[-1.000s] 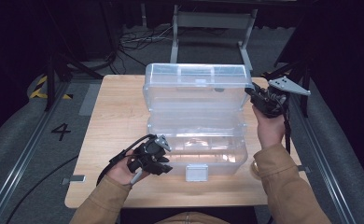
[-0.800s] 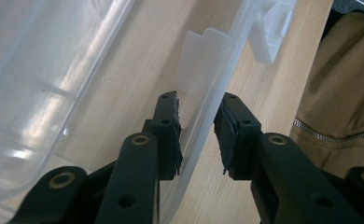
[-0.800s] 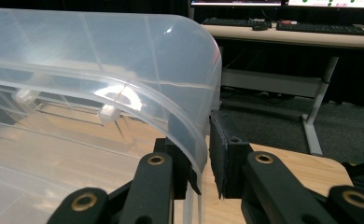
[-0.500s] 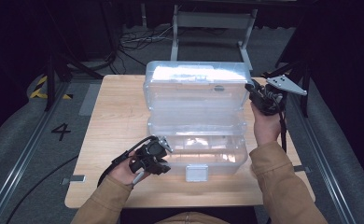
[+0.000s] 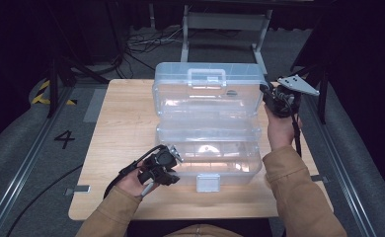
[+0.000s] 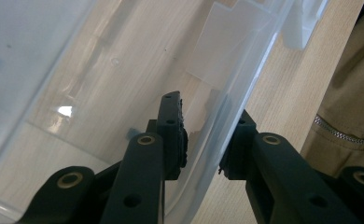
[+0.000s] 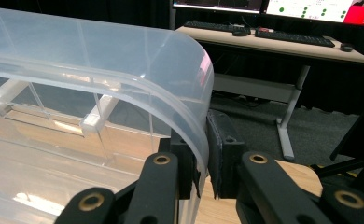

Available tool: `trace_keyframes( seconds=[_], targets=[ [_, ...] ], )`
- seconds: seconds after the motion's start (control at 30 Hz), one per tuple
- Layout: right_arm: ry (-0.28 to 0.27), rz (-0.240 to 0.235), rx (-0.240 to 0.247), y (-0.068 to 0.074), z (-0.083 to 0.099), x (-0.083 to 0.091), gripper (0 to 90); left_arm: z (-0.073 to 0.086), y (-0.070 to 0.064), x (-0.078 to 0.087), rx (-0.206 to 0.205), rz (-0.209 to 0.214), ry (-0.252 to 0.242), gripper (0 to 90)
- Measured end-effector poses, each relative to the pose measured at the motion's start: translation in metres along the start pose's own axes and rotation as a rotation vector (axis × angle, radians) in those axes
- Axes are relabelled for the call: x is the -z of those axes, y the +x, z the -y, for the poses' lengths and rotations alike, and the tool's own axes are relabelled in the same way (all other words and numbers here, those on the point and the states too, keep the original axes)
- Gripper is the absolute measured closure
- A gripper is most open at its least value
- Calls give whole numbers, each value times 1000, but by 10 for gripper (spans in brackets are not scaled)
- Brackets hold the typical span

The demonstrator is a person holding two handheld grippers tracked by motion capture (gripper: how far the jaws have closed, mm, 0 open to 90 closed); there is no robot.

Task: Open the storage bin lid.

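The right gripper (image 7: 202,154) pinches the raised lid (image 7: 124,56) edge, the left gripper (image 6: 203,140) clamps the box wall (image 6: 236,88), both hiding their pads.

- The clear, glossy plastic storage box (image 5: 208,126) on the pale matt wooden table (image 5: 116,128) catches bright highlights; its walls are smooth.
- The frosted white plastic latch (image 5: 208,182) at the box's near wall looks duller.
- The black gripper jaws beside the box are matt plastic with brass-coloured metal rivets (image 7: 162,159).
- The tan sleeve (image 5: 299,197) is soft cloth.
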State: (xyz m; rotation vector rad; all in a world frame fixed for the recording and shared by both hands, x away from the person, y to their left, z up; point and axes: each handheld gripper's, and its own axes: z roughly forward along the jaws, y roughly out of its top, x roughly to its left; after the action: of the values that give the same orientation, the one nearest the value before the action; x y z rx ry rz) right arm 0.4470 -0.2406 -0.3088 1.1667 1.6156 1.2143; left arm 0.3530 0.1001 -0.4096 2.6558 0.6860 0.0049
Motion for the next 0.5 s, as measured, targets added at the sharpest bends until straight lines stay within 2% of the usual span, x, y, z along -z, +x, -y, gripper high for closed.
trace_keyframes(
  seconds=[0.1,0.17,0.5],
  targets=[
    [0,12,30,0,-1,-3,828,0,0,0,8,-2,1,733],
    [-2,15,30,0,-1,-4,829,1,0,0,7,-1,-2,734],
    [8,-6,-4,-5,-3,-16,837,3,0,0,15,1,-16,729]
  ],
)
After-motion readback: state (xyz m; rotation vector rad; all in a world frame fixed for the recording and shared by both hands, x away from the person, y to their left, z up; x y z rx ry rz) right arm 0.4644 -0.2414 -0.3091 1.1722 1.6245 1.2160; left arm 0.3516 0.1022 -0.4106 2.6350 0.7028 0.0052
